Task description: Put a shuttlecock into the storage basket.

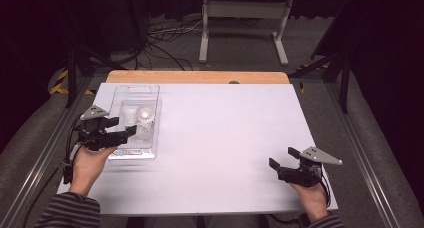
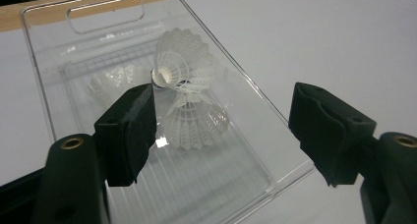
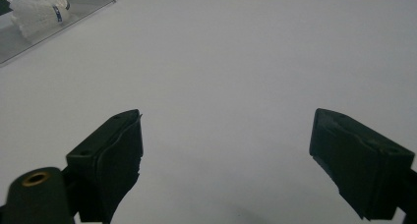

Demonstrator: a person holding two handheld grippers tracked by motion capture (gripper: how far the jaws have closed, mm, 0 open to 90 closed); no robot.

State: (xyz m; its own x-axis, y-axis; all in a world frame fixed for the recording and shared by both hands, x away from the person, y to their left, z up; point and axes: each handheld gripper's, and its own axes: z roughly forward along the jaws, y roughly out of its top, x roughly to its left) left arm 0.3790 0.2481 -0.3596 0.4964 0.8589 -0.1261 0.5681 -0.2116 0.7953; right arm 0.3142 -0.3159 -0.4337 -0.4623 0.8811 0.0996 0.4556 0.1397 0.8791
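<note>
facing the clear plastic tray (image 1: 116, 95), the left gripper (image 1: 121, 126) hangs at the tray's near-left edge with its jaws spread wide and nothing between them.

item 1: shuttlecocks, white, plastic-skirted. held in the tray's ribbed floor, toward its middle. the left gripper view suggests three of them: an upper shuttlecock (image 2: 182, 67) lying on its side with its open skirt mouth turned toward the camera, a lower shuttlecock (image 2: 194, 123) lying just below it and touching or overlapping it, and a third, fainter one (image 2: 110, 81) off to the left behind the tray's glare; its outline is hard to read.

item 2: bearing. the cluster lies straight ahead of the left gripper and slightly beyond its fingertips, inside the tray wall. the lower shuttlecock sits nearest the gap between the jaws, closer to the left-hand jaw. its long axis appears to run roughly along the line of approach, but the cork end is hidden.

item 3: right gripper (image 1: 284, 158). resting low over the bare white table (image 1: 225, 138) at the near-right, jaws likewise wide apart and empty. well apart from the tray, which sits at the far upper left of the right gripper view (image 3: 49, 25).

item 4: judgement. the left hand is much the nearer, and a short advance forward and down over the tray edge would likely bring the lower shuttlecock between its jaws.
</note>
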